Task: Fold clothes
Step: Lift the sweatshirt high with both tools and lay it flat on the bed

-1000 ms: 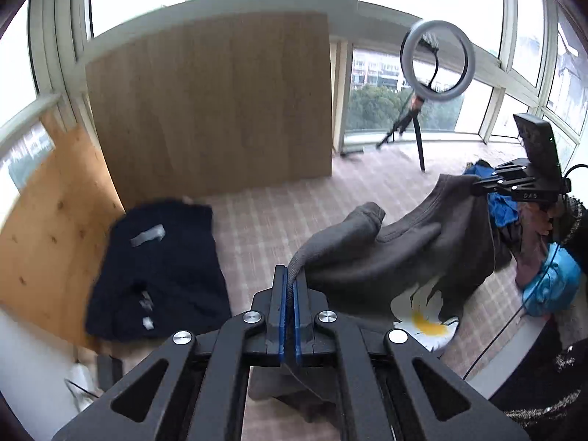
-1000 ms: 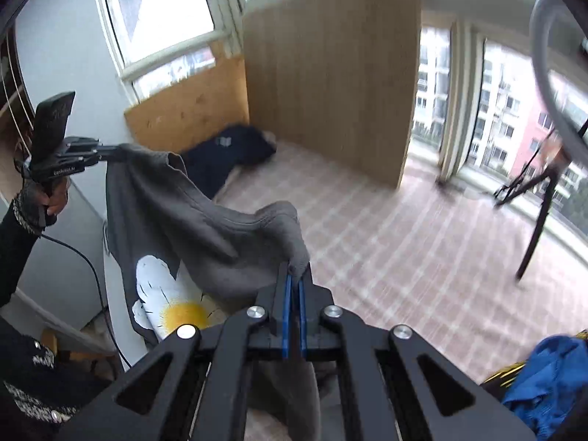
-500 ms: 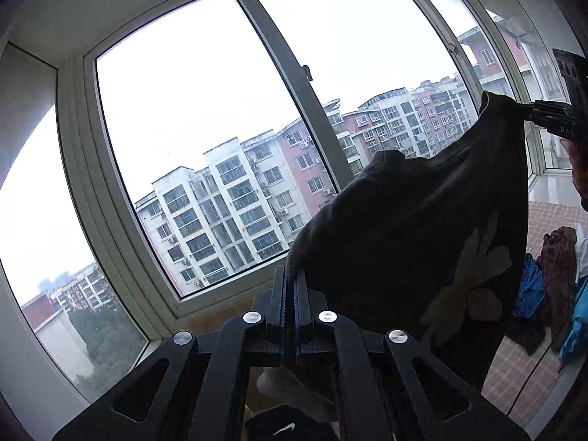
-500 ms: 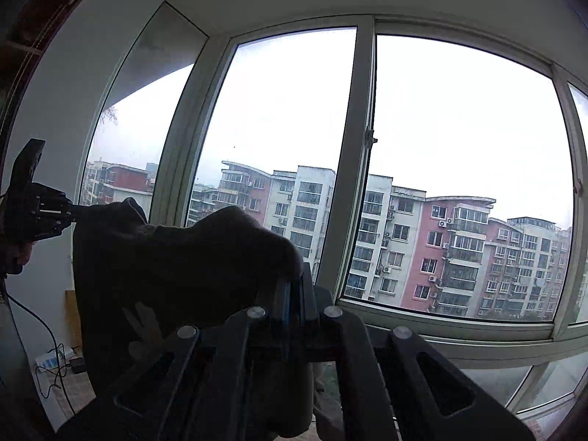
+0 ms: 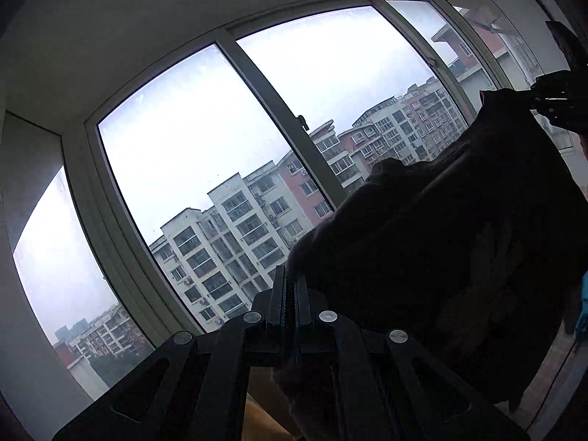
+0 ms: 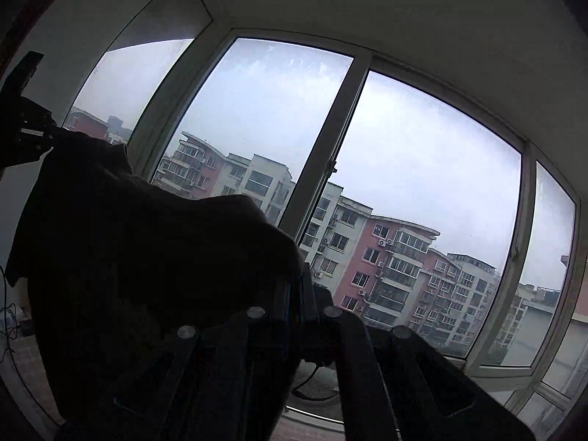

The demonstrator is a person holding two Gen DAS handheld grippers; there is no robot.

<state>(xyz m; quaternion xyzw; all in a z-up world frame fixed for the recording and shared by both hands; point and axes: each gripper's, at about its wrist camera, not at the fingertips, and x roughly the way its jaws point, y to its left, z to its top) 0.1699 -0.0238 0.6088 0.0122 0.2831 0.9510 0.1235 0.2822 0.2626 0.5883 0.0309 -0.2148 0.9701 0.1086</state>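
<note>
A dark grey sweatshirt (image 5: 459, 242) hangs stretched in the air between my two grippers, backlit and almost black against the windows. My left gripper (image 5: 289, 275) is shut on one edge of it. My right gripper (image 6: 298, 279) is shut on the other edge of the sweatshirt (image 6: 147, 250). In the left wrist view the right gripper (image 5: 562, 103) shows at the far right with cloth hanging from it. In the right wrist view the left gripper (image 6: 29, 136) shows at the far left. The sweatshirt's lower part drops out of view.
Both cameras point up at large windows (image 5: 228, 154) with white frames (image 6: 330, 169) and apartment blocks (image 6: 397, 268) outside. The ceiling fills the top of both views. A strip of checked floor (image 6: 305, 430) and a cable show at the bottom of the right wrist view.
Both grippers have swung up from the floor toward the windows, lifting the sweatshirt with them. It now hangs spread between them. Both have stayed shut on it.
</note>
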